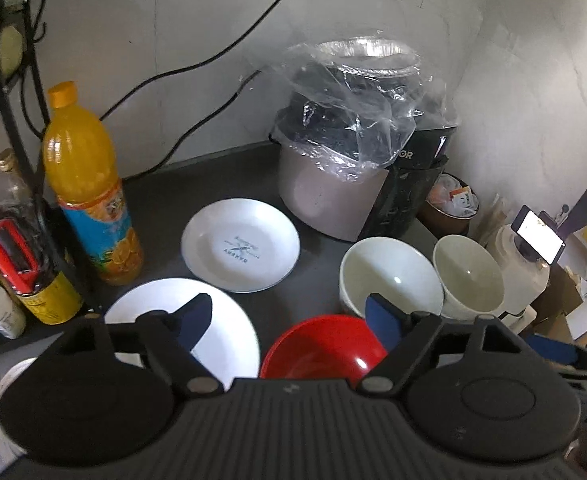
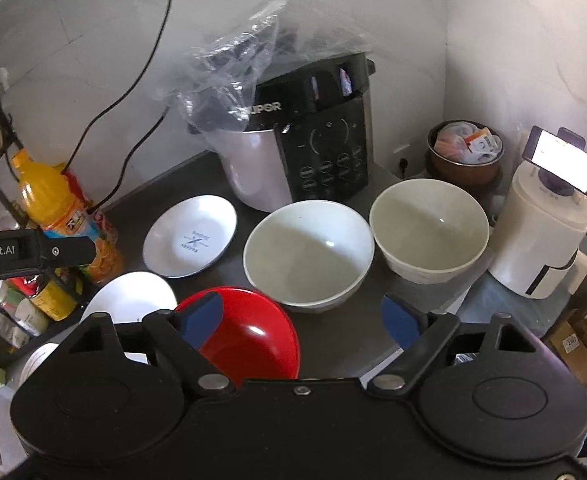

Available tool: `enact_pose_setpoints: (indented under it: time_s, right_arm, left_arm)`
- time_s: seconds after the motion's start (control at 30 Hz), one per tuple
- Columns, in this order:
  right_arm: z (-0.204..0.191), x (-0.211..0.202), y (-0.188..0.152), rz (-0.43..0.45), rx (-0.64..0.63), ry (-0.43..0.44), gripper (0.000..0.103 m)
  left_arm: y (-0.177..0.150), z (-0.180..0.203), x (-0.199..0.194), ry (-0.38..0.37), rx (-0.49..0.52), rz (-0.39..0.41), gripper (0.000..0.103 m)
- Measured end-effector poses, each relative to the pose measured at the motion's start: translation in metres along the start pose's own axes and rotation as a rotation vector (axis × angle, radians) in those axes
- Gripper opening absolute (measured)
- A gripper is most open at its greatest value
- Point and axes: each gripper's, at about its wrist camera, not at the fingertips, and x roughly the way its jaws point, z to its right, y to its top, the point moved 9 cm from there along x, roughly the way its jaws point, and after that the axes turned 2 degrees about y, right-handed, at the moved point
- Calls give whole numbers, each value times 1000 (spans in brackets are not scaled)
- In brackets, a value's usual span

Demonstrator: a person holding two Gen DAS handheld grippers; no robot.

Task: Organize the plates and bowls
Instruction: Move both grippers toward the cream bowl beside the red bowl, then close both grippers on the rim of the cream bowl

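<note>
Red bowl (image 1: 325,346) sits right under our left tool (image 1: 289,318), whose blue pads are spread wide and gripping nothing, with a plain white plate (image 1: 213,332) beneath its left finger and the printed plate (image 1: 240,245) further ahead on the dark tabletop (image 1: 165,196). Our right tool (image 2: 303,316) hangs just as wide apart and empty-handed, the nearer white bowl (image 2: 308,252) straight ahead of it and a second white bowl (image 2: 429,230) ahead to its right, the two nearly touching.
</note>
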Motion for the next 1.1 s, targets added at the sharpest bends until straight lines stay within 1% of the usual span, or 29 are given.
enact_pose_setpoints:
  time_s: [0.07,0.17,0.23,0.3,0.33,0.37,0.43,0.47,0.53,0.57,0.63,0.7,0.77,0.83,0.9,1.0,1.1]
  right_arm:
    - [5,5,2,-1,1,-4,86]
    - [10,15,7,-10,-12,25,83]
    - [15,21,12,-14,-20,36,76]
    - [20,29,16,-20,-24,71,74]
    - [24,34,17,-28,-25,81,72]
    - [28,39,19,-42,-22,87,71]
    - [36,49,19,-68,-11,109,65]
    - [40,55,20,-83,-9,122,64]
    - [47,67,20,-115,-10,130,54]
    - [50,73,21,-131,-5,138,53]
    - [55,81,23,-149,2,161,49]
    - [61,90,23,-176,-13,157,49]
    - [67,100,22,-211,3,176,45]
    - [72,111,19,-253,22,201,33]
    - [74,120,16,-286,11,205,29]
    - [75,127,16,-300,-3,217,29]
    - [75,136,14,-327,2,236,29]
  left_arm:
    - [3,5,6,-1,5,-6,77]
    - [6,12,14,-3,5,-10,74]
    - [9,18,22,-4,-7,-15,72]
    - [10,25,31,-5,-18,-22,66]
    - [12,29,37,1,-20,-26,61]
    - [13,32,42,8,-20,-32,57]
    - [15,41,55,18,-26,-54,51]
    - [17,44,60,17,-34,-63,48]
    - [21,51,69,15,-42,-62,47]
    - [23,55,75,23,-41,-65,46]
    - [24,60,87,42,-40,-83,42]
    - [24,63,100,42,-59,-114,38]
    - [22,66,113,36,-80,-145,33]
    - [21,67,128,48,-100,-169,31]
    - [19,67,139,53,-120,-187,30]
    - [18,69,154,62,-124,-204,30]
    - [18,68,165,103,-100,-207,30]
